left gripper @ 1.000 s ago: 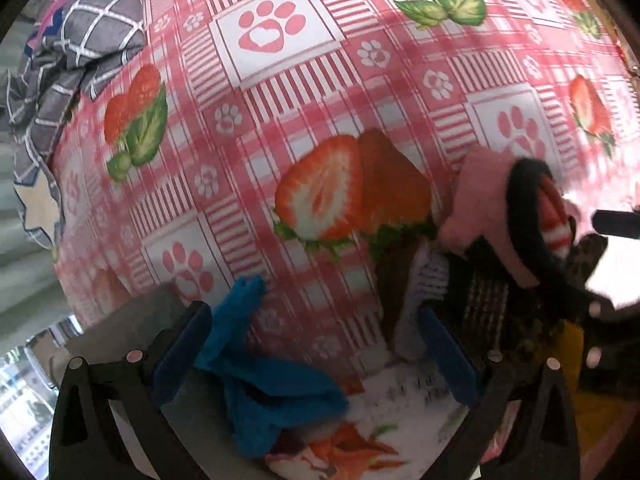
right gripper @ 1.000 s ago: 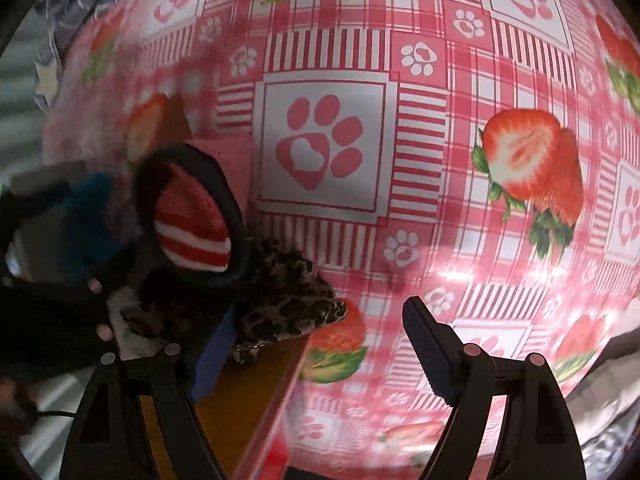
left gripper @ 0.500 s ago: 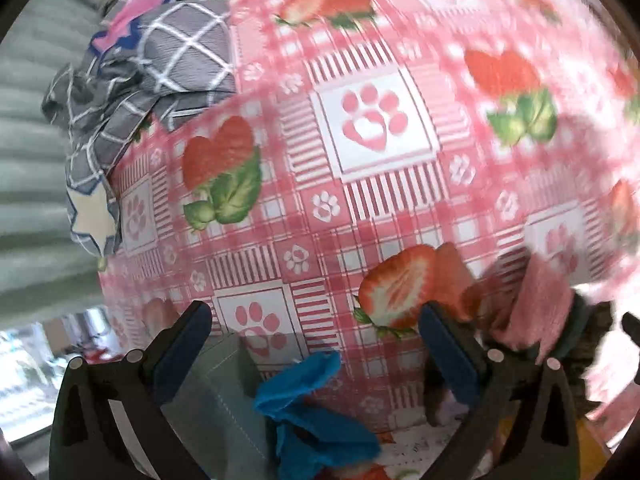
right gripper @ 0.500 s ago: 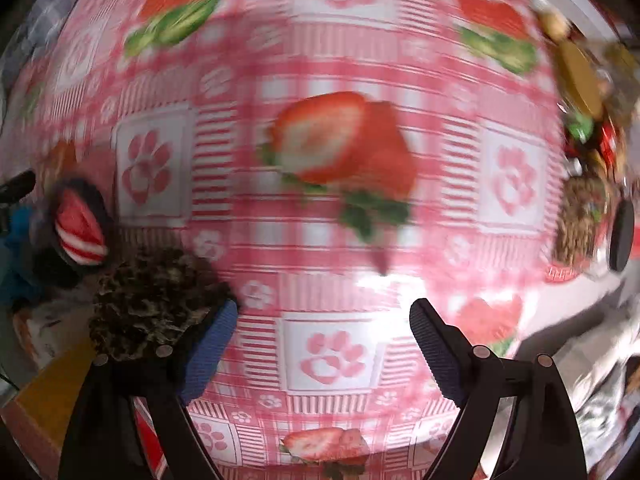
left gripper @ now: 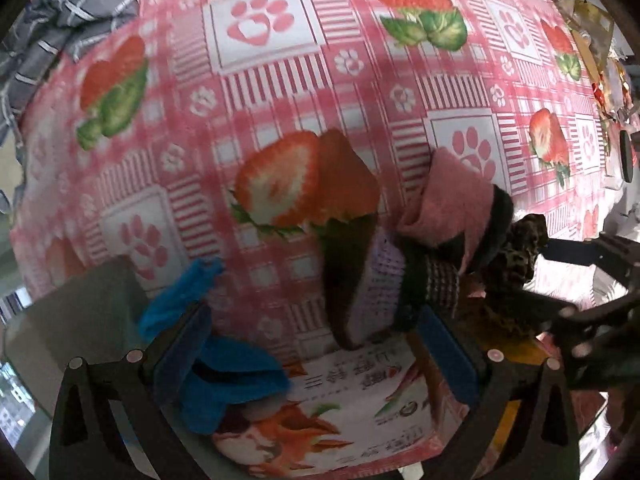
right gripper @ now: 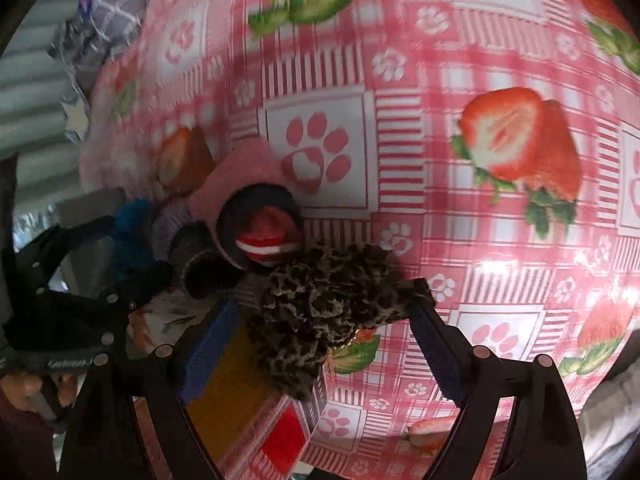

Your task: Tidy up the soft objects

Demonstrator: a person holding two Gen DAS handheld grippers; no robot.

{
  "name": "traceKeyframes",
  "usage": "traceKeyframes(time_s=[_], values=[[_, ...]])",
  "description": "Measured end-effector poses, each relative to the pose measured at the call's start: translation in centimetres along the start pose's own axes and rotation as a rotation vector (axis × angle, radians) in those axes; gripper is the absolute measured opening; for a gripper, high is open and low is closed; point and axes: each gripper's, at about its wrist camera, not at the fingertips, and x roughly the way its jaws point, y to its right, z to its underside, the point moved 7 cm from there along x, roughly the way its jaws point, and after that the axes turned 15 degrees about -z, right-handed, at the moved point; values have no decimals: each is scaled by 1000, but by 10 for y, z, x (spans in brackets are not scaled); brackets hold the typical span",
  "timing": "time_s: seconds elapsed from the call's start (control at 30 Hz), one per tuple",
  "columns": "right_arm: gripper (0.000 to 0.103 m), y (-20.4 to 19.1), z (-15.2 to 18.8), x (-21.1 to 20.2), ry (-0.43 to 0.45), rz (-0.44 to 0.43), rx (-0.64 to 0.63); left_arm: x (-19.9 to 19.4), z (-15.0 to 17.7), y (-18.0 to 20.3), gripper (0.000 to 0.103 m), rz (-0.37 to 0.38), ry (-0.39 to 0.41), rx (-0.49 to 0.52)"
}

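Observation:
A pile of soft things lies at the near table edge: a pink sock (left gripper: 452,204) with a black cuff, a lilac and dark knit piece (left gripper: 372,280), a blue sock (left gripper: 224,368) and a leopard-print piece (right gripper: 320,308). A red and white striped sock (right gripper: 264,240) shows inside a black cuff in the right wrist view. My left gripper (left gripper: 316,344) is open, with the blue sock at its left finger. My right gripper (right gripper: 320,344) is open, with the leopard-print piece between its fingers, resting on a yellow and red box (right gripper: 248,408).
The table has a pink checked cloth with strawberries and paw prints (left gripper: 280,80). A grey checked garment (left gripper: 60,20) lies at the far left. A printed package (left gripper: 360,412) lies under the left gripper. Snack wrappers (left gripper: 600,60) lie at the far right.
Both grippers have swung back over the sock pile after sweeping away. The leopard-print piece now sits between the right fingers. Both stay open.

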Motion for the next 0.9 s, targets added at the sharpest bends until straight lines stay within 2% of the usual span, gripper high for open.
traceKeyframes(time_s=[0.03,0.17,0.27,0.33,0.37,0.4,0.47,0.57,0.7,0.9], values=[[89,0,-1,5,-10,26,-8,3,2,-1,103,-14,-1,-1],[89,5,-1,23,-35,137,-28,12,-1,-7,103,9,-12,-21],[77,3,0,27,-17,182,-50,17,2,-8,102,-4,-3,-9],[50,-3,-1,30,-6,237,-87,12,-1,-7,103,-3,0,1],[43,-1,3,26,5,257,-101,13,-1,-3,103,-1,-1,3],[37,3,7,23,16,241,-93,13,-1,0,103,0,-4,2],[36,10,12,18,38,186,-49,12,2,7,102,-6,-8,-1],[36,18,20,11,72,155,-14,-1,10,9,102,5,12,-1],[36,33,34,3,91,133,-12,-4,20,12,102,7,6,8],[36,34,41,3,96,123,-5,10,14,31,102,41,-16,25]])
